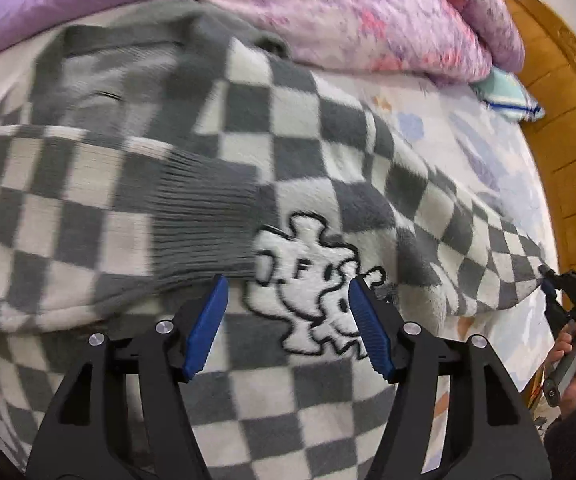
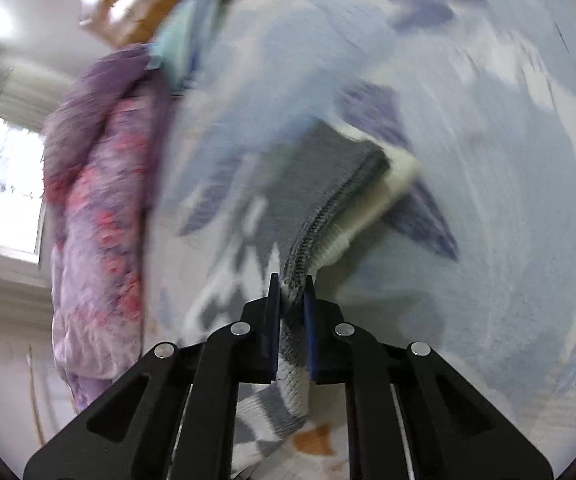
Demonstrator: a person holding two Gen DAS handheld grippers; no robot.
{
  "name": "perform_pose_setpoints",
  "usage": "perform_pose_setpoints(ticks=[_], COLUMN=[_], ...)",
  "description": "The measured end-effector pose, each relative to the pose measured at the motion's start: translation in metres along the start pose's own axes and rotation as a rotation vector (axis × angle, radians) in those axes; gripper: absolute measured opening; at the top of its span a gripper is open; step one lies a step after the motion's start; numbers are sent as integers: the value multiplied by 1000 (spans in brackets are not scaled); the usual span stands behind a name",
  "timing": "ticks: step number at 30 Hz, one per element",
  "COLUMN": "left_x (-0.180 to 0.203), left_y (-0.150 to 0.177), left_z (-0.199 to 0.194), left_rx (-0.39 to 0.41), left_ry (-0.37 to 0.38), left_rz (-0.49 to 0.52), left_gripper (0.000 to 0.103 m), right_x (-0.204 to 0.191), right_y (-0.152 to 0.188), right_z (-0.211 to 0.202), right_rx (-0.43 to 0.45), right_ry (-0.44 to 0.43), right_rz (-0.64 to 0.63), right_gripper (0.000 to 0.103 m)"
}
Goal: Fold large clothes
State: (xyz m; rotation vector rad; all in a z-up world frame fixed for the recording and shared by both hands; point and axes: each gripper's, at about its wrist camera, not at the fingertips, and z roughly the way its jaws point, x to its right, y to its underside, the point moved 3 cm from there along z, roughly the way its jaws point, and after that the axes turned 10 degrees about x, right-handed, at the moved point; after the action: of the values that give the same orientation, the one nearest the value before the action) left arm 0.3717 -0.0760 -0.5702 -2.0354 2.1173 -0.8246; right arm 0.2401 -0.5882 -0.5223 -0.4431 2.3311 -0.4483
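A grey-and-white checkered sweater (image 1: 296, 128) with a white cartoon patch (image 1: 312, 280) lies spread on the bed. One sleeve is folded across the body, its grey ribbed cuff (image 1: 204, 232) just ahead of my left gripper (image 1: 288, 300), which is open and empty above the sweater. My right gripper (image 1: 548, 280) is at the right, shut on the end of the other sleeve. In the right wrist view the right gripper (image 2: 291, 288) is shut on the sleeve's ribbed cuff (image 2: 328, 216), lifted over the bed; the view is blurred.
A pink and purple floral quilt (image 1: 368, 12) is piled along the far side of the bed. A blue-patterned sheet (image 1: 468, 152) covers the bed. A teal pillow (image 1: 508, 92) lies by the wooden headboard (image 1: 568, 128). A window (image 2: 8, 184) shows at left.
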Motion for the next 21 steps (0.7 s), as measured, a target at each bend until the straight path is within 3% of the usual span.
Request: perform_pose_setpoints(ticks=[5,12,13,14,15,16,19,21], left_x=[-62,-184,-200,-222,-236,-244,-246,-250], left_y=[-13,-10,-5,4,15,23,22,18], left_z=[-46,-88,-82,-66,-48,-36,-36,-48], left_rx=[64,102,78,4,-74,-102,-86,-65], left_ry=[-136,-386,-395,-383,-350,-325,-266,-198], left_rz=[-36,-127,-149,-177,-200,-189,-130,-169], left_gripper=[68,72,72,72,71,71,71,71], right_x=[-92,-198,-208,-217,-223,-230,-251,-270], right_y=[27,117,132,147,159,174,214,247], right_z=[-35,-65,-65,-64,-62,-61,-59,-62], right_rx=[10,-57,-69,-81,-92,-107,-147,-162], right_ry=[-222,-379,-375,-363,-357,-350,-356,-358], right_rz=[-142,-317,-337,-368,-388,-402,-435,-515], right_gripper=[9,9,9,9,9,9,9,9])
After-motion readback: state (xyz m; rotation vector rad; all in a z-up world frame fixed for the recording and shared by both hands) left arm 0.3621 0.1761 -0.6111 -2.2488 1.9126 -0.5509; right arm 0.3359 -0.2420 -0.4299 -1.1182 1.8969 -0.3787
